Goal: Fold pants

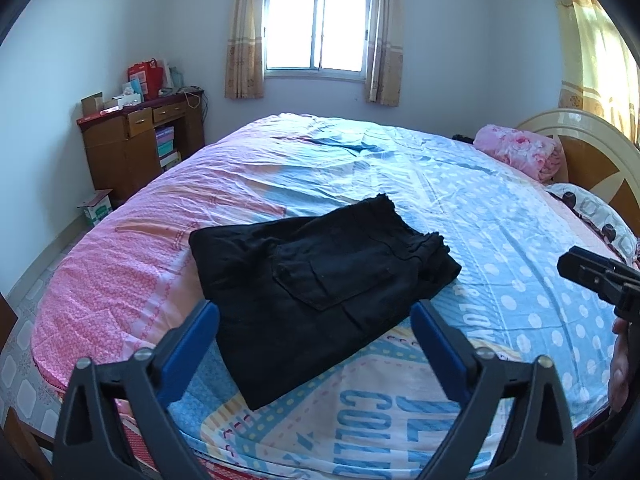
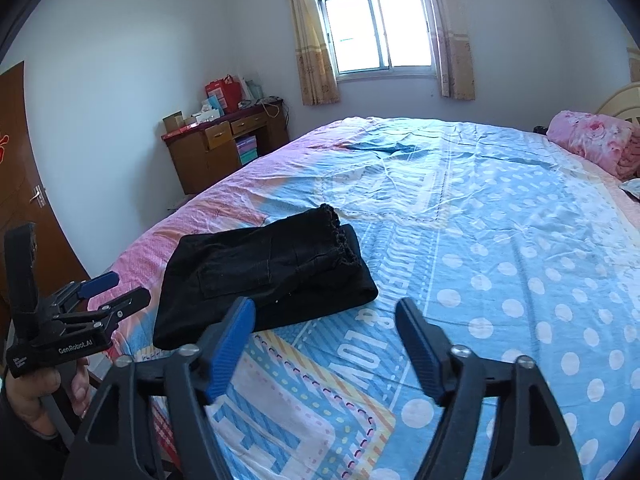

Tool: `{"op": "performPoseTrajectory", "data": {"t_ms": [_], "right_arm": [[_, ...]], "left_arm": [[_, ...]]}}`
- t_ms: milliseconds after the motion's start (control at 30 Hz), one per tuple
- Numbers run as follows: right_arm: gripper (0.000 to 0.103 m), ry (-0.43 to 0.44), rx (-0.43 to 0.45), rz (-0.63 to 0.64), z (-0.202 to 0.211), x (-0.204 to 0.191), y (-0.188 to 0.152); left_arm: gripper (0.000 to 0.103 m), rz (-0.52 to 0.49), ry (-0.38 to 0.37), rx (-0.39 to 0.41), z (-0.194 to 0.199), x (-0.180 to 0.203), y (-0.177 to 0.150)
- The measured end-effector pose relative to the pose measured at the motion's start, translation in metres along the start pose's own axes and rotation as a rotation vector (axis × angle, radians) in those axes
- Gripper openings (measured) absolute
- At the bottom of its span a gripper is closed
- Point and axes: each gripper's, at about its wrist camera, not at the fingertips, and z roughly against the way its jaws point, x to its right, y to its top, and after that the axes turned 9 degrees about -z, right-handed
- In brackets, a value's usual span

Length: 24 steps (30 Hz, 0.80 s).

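Note:
Black pants (image 1: 320,280) lie folded into a compact stack on the bed, a back pocket facing up and the frayed hems toward the far side. My left gripper (image 1: 314,308) hovers open just before the near edge of the pants, its blue pads (image 1: 192,344) spread wide with nothing pressed between them. In the right wrist view the pants (image 2: 260,272) sit left of centre, and my right gripper (image 2: 325,306) is open and empty over the sheet at their right corner. The left gripper (image 2: 116,292) shows at the left edge, held by a hand.
The bed (image 1: 500,240) has a pink and blue dotted sheet. A rolled pink floral blanket (image 1: 520,148) and a pillow (image 1: 592,212) lie by the headboard (image 1: 592,148). A wooden desk (image 1: 136,140) with boxes stands at the far left wall, a door (image 2: 20,160) farther left.

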Motion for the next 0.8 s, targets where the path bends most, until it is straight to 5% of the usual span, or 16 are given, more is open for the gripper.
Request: {"op": "performPoseTrajectory", "data": {"t_ms": [800], "right_arm": [[0.078,-0.008,0.003,0.034,0.007,-0.009,-0.003]], "left_arm": [[0.103,0.017,0.072,0.027,0.009,-0.011,0.009]]}}
